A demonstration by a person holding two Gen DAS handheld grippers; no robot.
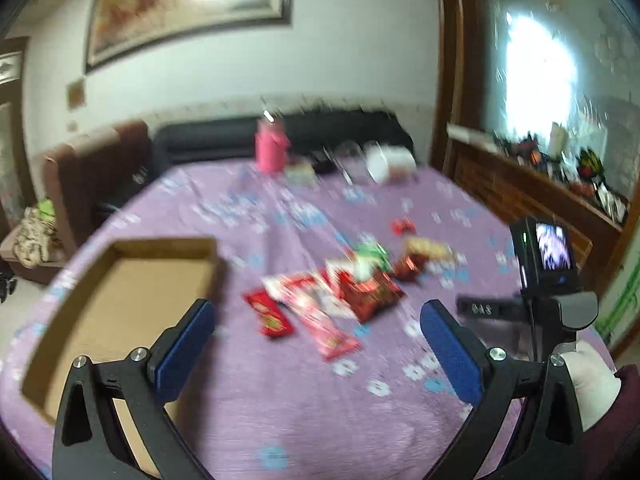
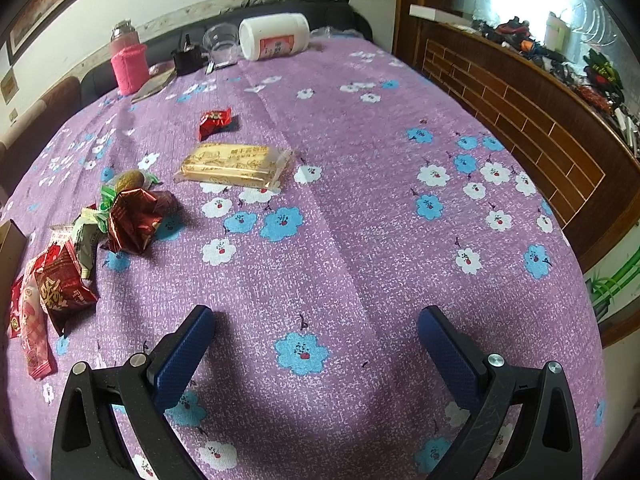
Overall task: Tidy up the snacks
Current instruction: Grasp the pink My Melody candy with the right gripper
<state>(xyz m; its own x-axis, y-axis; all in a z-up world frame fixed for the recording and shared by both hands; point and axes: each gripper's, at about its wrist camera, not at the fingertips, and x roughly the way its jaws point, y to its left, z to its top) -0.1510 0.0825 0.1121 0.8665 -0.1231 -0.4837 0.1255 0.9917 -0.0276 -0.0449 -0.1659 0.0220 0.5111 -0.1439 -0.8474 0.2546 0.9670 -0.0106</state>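
A shallow cardboard box lies on the purple flowered tablecloth, left of a heap of snack packets. The heap holds red wrappers, a crumpled dark red foil pack and green-white ones. A yellow biscuit pack and a small red candy lie apart, farther back. My left gripper hovers open above the cloth, just in front of the heap, its view blurred. My right gripper is open over bare cloth, right of the snacks. Neither holds anything.
At the table's far edge stand a pink bottle, a clear cup, a dark small object and a white jar on its side. A wooden cabinet runs along the right. A sofa stands beyond.
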